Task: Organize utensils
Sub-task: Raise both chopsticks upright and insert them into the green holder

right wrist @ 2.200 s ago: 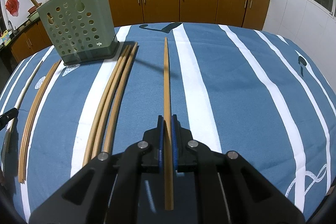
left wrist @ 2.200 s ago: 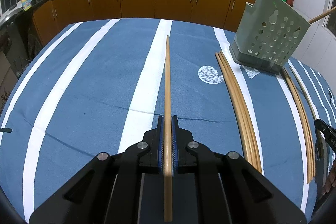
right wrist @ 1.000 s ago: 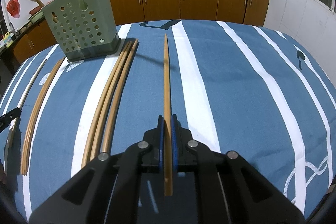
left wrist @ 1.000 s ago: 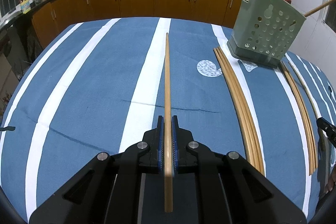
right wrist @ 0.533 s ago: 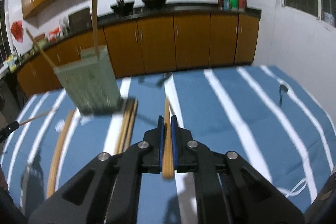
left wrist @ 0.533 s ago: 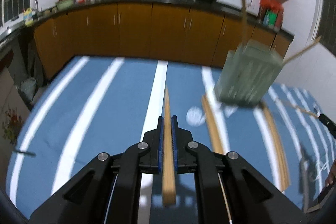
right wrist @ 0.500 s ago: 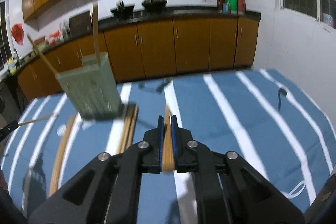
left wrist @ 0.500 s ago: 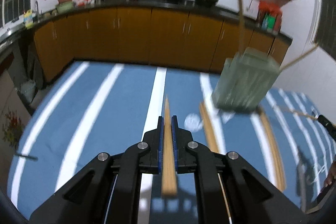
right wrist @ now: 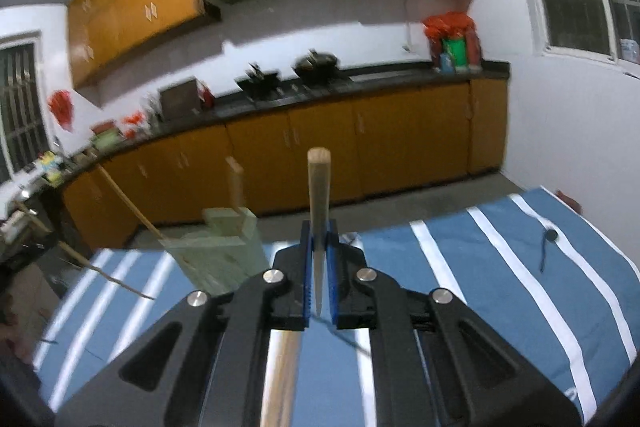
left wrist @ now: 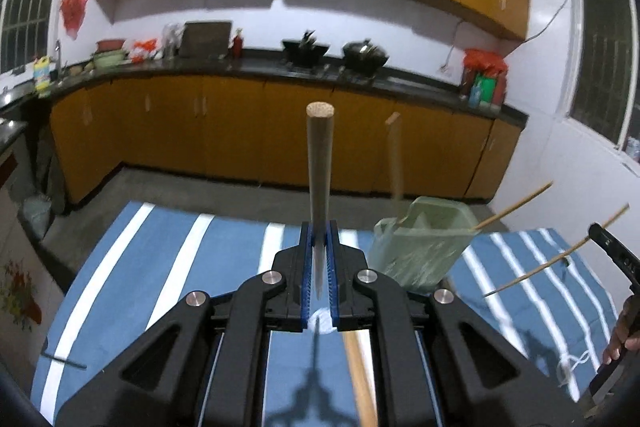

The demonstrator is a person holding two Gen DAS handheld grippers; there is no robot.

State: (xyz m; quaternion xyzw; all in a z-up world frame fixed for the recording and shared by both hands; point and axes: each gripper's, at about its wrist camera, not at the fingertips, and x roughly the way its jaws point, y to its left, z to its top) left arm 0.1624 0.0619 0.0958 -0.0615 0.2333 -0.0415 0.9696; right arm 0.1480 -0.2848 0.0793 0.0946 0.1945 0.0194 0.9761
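Above the table: both chopsticks were airborne, each pointing at 12 o'clock.
Left gripper point(left wrist: 319, 247): clenched on left chopstick point(left wrist: 319, 163).
Right gripper point(right wrist: 319, 247): clenched on right chopstick point(right wrist: 318, 195).
Handling: I judged them light, stiff and slick; the grip near one end seemed prone to pivoting.
Holder point(left wrist: 420, 247): at 2 o'clock in my left view.
Unclear: the blurred holder's slots and the loose chopsticks on the striped cloth point(left wrist: 160, 267) stayed mostly hidden behind the grippers.
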